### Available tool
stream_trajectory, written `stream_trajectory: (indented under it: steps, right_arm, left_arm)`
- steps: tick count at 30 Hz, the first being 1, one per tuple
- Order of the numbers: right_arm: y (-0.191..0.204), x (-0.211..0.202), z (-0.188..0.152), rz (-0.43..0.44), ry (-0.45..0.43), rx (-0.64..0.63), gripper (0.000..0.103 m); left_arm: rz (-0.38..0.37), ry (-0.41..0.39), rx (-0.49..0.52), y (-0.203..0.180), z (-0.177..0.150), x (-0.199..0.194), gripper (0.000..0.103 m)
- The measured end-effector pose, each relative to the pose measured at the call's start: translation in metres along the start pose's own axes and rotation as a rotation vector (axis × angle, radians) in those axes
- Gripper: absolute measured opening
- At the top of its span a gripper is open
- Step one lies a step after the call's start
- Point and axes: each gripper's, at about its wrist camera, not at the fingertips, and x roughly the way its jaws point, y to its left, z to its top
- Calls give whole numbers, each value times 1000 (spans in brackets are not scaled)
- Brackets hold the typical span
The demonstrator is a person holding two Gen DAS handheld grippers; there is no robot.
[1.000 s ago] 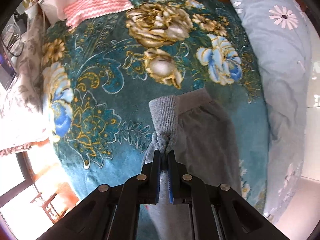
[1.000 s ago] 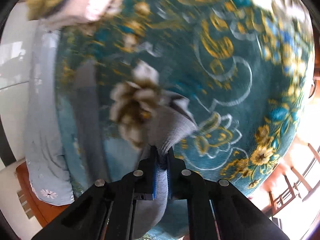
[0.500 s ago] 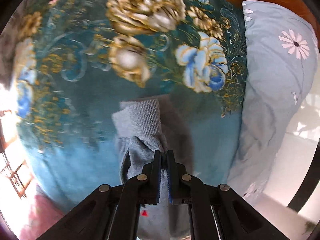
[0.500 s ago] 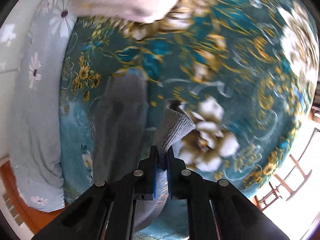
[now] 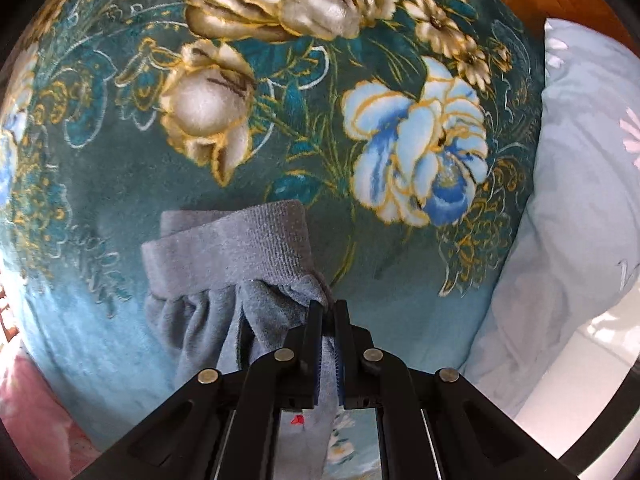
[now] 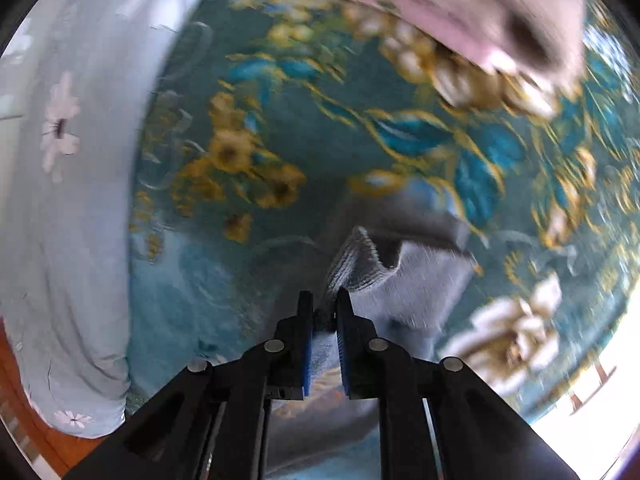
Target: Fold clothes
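Pinching grey cloth, my left gripper (image 5: 327, 309) has its fingers clamped on the gathered edge of the grey garment (image 5: 224, 280) right at the tips. Its ribbed cuff (image 5: 236, 246) folds over just ahead and to the left of them, lying on the teal floral blanket (image 5: 280, 128). A pale blue pillow (image 5: 576, 200) sits off to the right of the fingers.

Through the right wrist camera, blurred, my right gripper (image 6: 322, 308) is closed on another ribbed edge of the grey garment (image 6: 416, 280), which rises just ahead and spreads to the right over the teal floral blanket (image 6: 320, 120). The pale blue pillow (image 6: 68, 200) lies far to the left.
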Motion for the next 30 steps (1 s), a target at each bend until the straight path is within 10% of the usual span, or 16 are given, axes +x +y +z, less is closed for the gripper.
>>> stream_trajectory:
  steps: [3,9,15,23,30]
  right_arm:
    - [-1,-6,2,120,-59,-56,36]
    - [-40,-16,-16,152,-155,-74,37]
    - [-98,22,-29,129,-116,-13,38]
    - [-111,53,-16,238,-177,44,43]
    - [-100,21,-22,303,-189,-1,13]
  left_arm:
    - [-105,43,18,-1,5,8,10]
    - [-215,14,142,2,2,-14,45]
    - [27,-18,122,78,-9,-11,48]
    - [162,-31,58,132,-34,-25,48]
    - [160,-40,161,97,-55,-28,48]
